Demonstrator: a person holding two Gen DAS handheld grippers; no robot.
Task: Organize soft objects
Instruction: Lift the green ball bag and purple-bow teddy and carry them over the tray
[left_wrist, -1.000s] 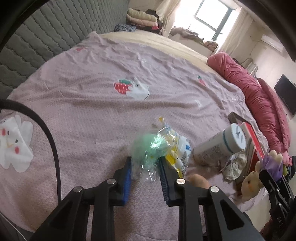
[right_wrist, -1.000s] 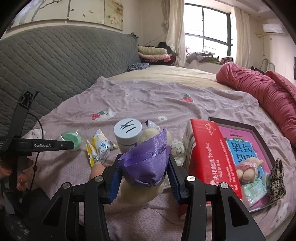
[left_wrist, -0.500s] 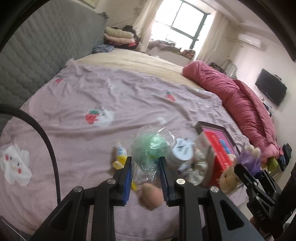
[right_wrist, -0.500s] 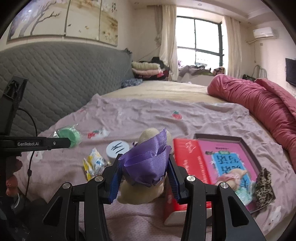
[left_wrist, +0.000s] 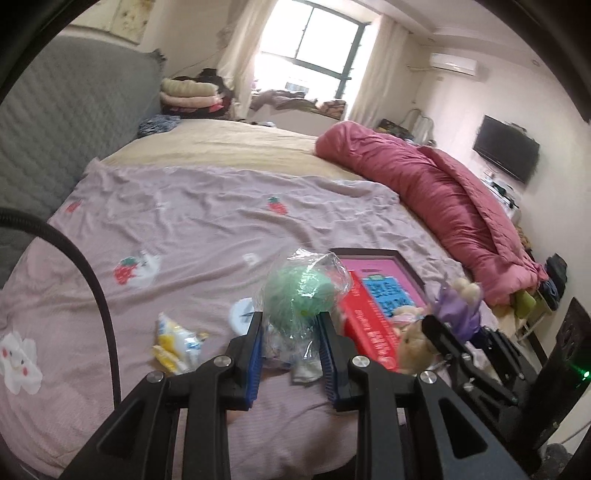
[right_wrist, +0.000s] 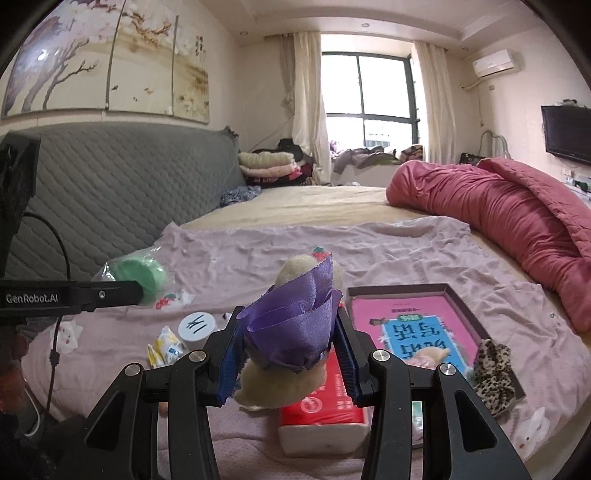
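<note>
My left gripper is shut on a green soft ball in a clear plastic bag, held up above the bed. From the right wrist view the same bagged ball shows at the left, at the tip of the left gripper. My right gripper is shut on a beige plush toy with a purple ribbon bow, also lifted off the bed. In the left wrist view that plush toy sits at the right, in the right gripper's fingers.
On the pink sheet lie a red pack, a dark tray with a pink book, a leopard-print cloth, a white-lidded jar and yellow-white packets. A red quilt lies along the right; a grey headboard stands left.
Both grippers have risen from the bed with their objects still gripped. The left one lifted the bagged green ball away from the packets and swung right; the room's far end has come into view.
</note>
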